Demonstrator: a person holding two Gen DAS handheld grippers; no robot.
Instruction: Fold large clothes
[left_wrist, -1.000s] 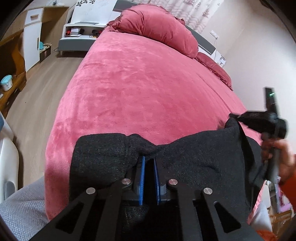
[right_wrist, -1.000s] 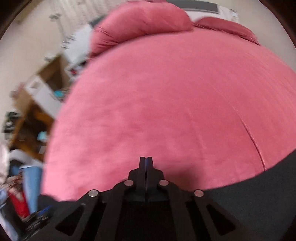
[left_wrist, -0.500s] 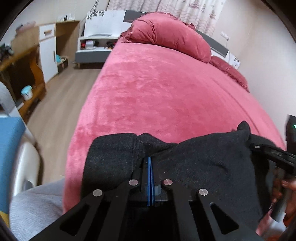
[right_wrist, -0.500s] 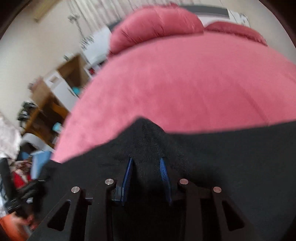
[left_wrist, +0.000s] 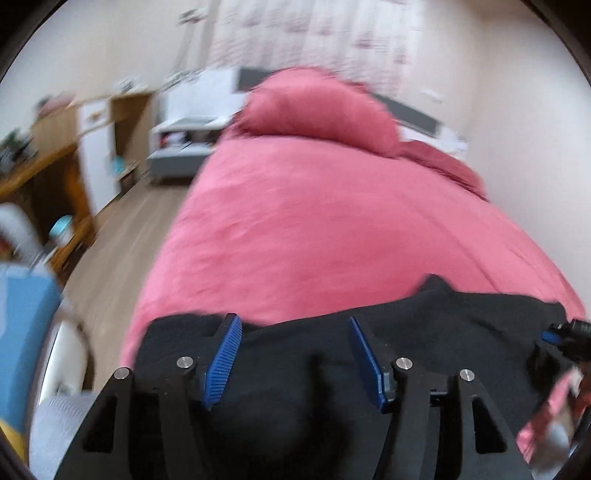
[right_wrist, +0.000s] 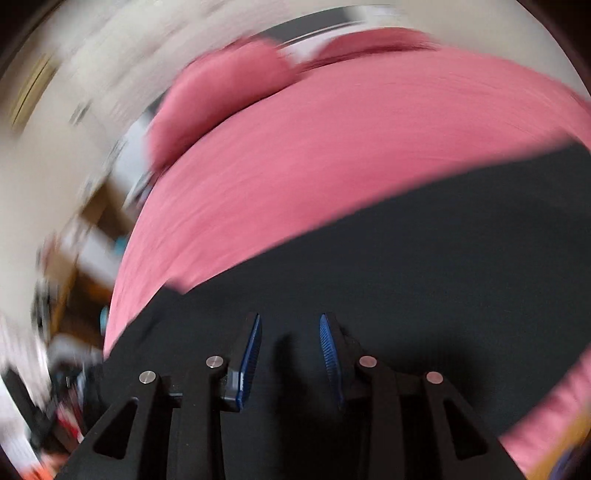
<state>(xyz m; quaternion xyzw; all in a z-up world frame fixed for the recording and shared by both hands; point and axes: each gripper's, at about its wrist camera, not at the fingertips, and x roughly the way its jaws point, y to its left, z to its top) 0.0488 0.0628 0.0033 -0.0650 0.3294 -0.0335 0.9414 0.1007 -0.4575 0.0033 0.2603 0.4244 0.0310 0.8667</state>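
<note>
A black knit garment (left_wrist: 424, 328) lies across the near end of the pink bed (left_wrist: 325, 221); it also fills the lower part of the right wrist view (right_wrist: 424, 266). My left gripper (left_wrist: 295, 325) is open, its blue pads (left_wrist: 221, 358) spread over the garment's near edge with no cloth between them. My right gripper (right_wrist: 290, 323) is open above the black cloth, its blue pads (right_wrist: 249, 362) apart and empty. The right gripper's tip (left_wrist: 565, 332) shows at the far right of the left wrist view. Both views are blurred by motion.
Two pink pillows (left_wrist: 317, 107) lie at the head of the bed. A white bedside cabinet (left_wrist: 188, 129), a wooden desk (left_wrist: 40, 173) and wood floor (left_wrist: 110, 251) are to the left. A wall (left_wrist: 524, 129) runs along the bed's right side.
My left gripper was shut on the garment's edge and has opened, letting it go. My right gripper stays open. The garment now lies flatter on the bed. Both cameras are moving.
</note>
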